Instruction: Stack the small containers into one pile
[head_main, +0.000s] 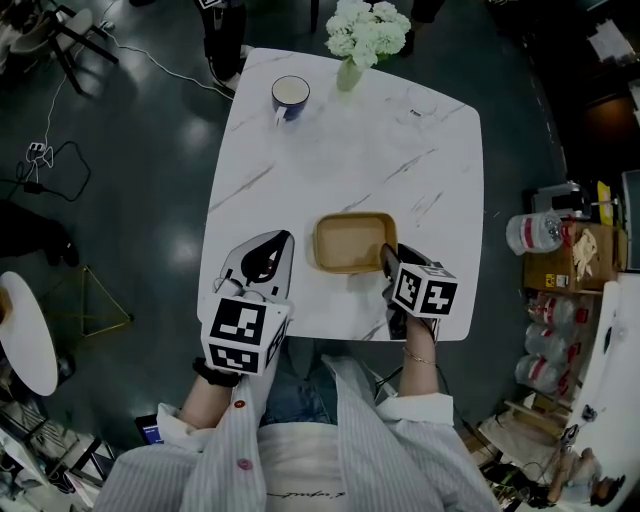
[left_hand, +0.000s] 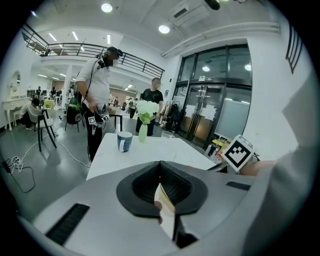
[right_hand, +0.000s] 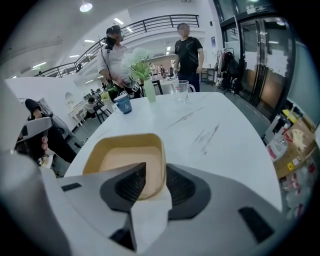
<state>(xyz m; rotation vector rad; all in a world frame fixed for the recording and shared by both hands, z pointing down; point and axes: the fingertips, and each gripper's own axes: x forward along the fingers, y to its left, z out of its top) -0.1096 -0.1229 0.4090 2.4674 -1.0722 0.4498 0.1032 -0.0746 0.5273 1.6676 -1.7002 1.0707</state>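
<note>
White stone-look table (head_main: 400, 150), veined in grey, square with rounded corners, stands on a dark glossy floor (head_main: 130, 200) in front of you. Near its front edge, about midway along, sits the container (head_main: 352, 243): a shallow tan tray, rectangular with rounded corners, matt, with a thick smooth rim. Whether more than one is nested there cannot be told.

Your right gripper (head_main: 388, 258) is at the container's right end, tilted steeply down. Its ribbed black jaws are released and stand apart, one inside the tray and one outside, with the tan wall between them. Its cube (head_main: 425, 290) carries blocky black-and-white square markers.

Your left gripper (head_main: 278, 245) hangs over the table's front left part, beside the container and not touching it. Its jaws are clenched together at the tips, and a thin pale sliver shows behind them; what it is cannot be told.

At the far edge stand a dark blue mug (head_main: 290, 95) with a white inside and a white mark too small to read, a pale green vase (head_main: 349, 75) of white flowers (head_main: 368, 28), and a clear glass (right_hand: 181, 90)
</note>
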